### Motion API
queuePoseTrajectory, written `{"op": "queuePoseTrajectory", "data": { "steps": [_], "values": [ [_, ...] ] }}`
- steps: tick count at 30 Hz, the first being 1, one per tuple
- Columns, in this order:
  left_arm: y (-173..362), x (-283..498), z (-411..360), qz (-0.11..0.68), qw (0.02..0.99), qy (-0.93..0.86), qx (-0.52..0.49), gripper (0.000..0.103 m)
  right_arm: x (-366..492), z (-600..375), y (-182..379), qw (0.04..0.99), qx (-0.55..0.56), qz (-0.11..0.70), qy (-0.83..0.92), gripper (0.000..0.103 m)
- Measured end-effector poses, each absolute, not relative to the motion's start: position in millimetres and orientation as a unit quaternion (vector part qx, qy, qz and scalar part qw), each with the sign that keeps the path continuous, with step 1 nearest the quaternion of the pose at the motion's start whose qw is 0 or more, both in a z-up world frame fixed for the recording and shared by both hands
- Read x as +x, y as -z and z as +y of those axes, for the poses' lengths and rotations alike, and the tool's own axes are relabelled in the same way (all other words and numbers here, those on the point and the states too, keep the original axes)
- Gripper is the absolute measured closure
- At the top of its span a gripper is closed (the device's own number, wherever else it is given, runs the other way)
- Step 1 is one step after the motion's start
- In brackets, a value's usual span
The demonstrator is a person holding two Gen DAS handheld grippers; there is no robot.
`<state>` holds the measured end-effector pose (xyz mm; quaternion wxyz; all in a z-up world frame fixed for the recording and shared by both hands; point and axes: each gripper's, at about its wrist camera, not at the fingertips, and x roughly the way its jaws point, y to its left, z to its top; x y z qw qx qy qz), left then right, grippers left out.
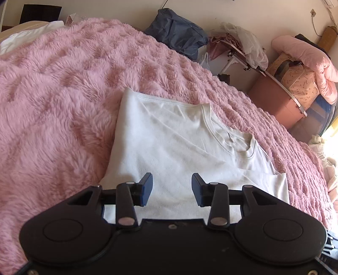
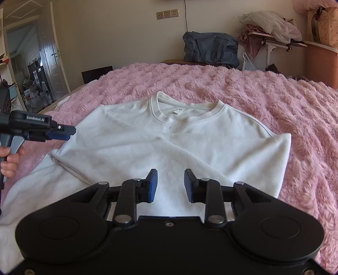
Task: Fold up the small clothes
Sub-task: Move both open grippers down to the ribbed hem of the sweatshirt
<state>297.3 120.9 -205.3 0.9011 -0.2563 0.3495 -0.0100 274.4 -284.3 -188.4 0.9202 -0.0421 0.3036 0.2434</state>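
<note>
Right wrist view shows a white T-shirt (image 2: 169,143) lying on a fluffy pink blanket (image 2: 274,97) that covers the bed. The shirt's collar (image 2: 186,112) lies toward the far side, with a small neck label inside it whose print is too small to read. A sleeve is folded diagonally across the chest from the left, and the shirt's right side forms a folded corner at the right.

The right gripper (image 2: 170,185) hovers over the near part of the shirt with its blue pads apart and nothing pinched between them; only the cloth shows through the gap, lying below. At the left edge the left gripper (image 2: 63,132) reaches in from the side, held by the person's hand (image 2: 9,160). Its black body carries white lettering that reads "GenRobot.AI". Its tips lie by the shirt's left edge.

From the left wrist view, the left gripper (image 1: 172,188) has its jaws released and well apart, gripping nothing, above the near part of the shirt (image 1: 169,148).

On the far wall are a row of sockets (image 2: 167,14) with a cable hanging near them, a dark blue bag (image 2: 211,47) below, and an open door (image 2: 50,61) at the far left.
</note>
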Motion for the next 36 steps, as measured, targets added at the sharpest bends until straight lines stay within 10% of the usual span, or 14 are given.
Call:
{"op": "queuePoseTrajectory", "data": {
  "steps": [13,25,36],
  "values": [
    [188,280,126,0.401,0.885,-0.019,-0.236,0.060,236,-321,218,0.918,-0.032,0.355,-0.172,0.063],
    [111,120,103,0.454,0.887,0.009,-0.089,0.050,134,-356,143,0.914,0.094,0.368,-0.145,0.049],
    [151,-10,97,0.515,0.850,-0.025,-0.111,0.048,43,-341,161,0.890,0.034,0.439,-0.122,0.045]
  ]
}}
